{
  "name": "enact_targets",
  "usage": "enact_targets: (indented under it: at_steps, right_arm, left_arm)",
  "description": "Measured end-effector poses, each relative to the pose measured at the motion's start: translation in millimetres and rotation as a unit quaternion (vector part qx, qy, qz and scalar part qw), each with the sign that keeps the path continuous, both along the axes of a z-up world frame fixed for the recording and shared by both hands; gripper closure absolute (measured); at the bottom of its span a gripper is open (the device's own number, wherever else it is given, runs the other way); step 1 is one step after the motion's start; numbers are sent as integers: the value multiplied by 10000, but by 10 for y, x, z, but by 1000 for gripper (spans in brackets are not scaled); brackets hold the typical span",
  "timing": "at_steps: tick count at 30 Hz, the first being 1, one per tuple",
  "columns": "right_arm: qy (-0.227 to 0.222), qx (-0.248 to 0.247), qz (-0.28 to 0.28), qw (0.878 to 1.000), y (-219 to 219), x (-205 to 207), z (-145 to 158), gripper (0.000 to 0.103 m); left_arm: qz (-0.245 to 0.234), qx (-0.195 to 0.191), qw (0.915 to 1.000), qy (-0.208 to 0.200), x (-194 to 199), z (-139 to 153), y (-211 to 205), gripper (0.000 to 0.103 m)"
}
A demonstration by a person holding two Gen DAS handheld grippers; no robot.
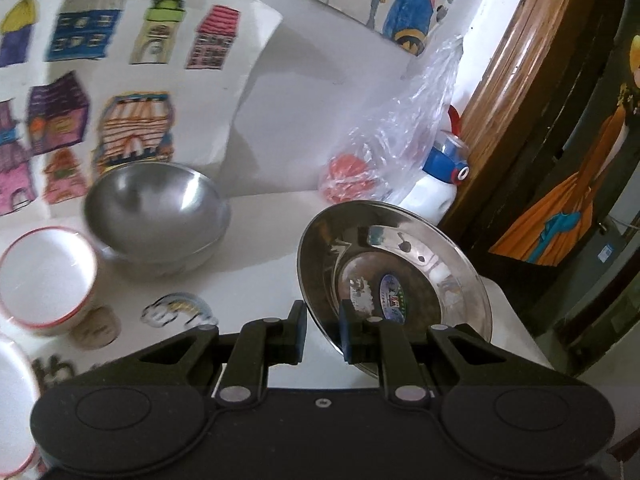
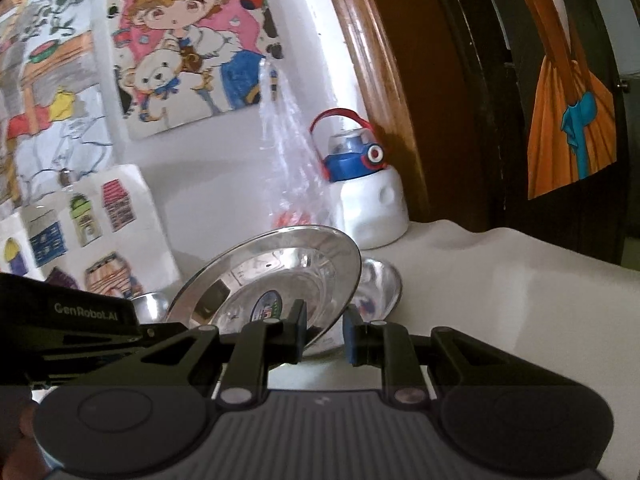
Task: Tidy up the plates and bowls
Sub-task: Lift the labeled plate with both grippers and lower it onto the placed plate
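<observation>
Where your left tongs (image 1: 323, 334) sit: clamped on the lower rim of a round stainless-steel plate (image 1: 400, 252), one pad behind the rim and the other against the inner face.
Plate: tilted up on edge, its hollow side turned towards your left camera, with an oval printed sticker in the middle. It hangs over the right part of the white surface (image 1: 260, 272).
Right tongs (image 2: 325, 332): pads apart, with the lower rim of the same plate between them. A sliver of surface shows between the rim and the right-hand pad, and you cannot tell whether the left-hand pad touches.
Left tool, from your right camera: its black body reaches in from the left towards the plate's edge.
Steel bowl (image 1: 156, 208): a deep, matt metal bowl, upright on the surface, well left of the plate.
White bowl (image 1: 44, 276): a small red-rimmed ceramic bowl, just beside the steel bowl on its left.
Second dish (image 2: 380, 284): a shiny metal one on the surface, just behind the plate.
Clear plastic bag (image 1: 400, 152): behind the plate, with something red inside.
White bottle with blue cap (image 1: 436, 184): beside the bag, against the wooden frame.
Coloured house drawings (image 1: 100, 80): propped against the wall behind the bowls.
</observation>
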State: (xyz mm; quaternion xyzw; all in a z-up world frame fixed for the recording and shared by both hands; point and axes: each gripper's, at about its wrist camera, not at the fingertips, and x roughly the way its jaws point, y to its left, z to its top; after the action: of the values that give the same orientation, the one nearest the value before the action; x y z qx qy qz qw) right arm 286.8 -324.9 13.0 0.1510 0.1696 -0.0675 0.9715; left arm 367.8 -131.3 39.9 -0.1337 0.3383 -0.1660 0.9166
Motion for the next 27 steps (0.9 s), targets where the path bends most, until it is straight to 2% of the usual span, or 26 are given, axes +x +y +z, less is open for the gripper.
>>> enact_targets:
  at_steps: [8,13,27]
  right_arm:
    - [122,80,-128,9998,-212,353,-139,79]
    - [225,151,-75,9996,-239,439,-186,75]
    - [260,-71,24,9996,-158,505,-208,69]
  left_arm:
    - [-89,188,9998,-48,397,-154,-301,84]
    - [-54,268,9996,96,562,-257,-372,83]
    - [18,382,9993,14,620,-277,-384,83]
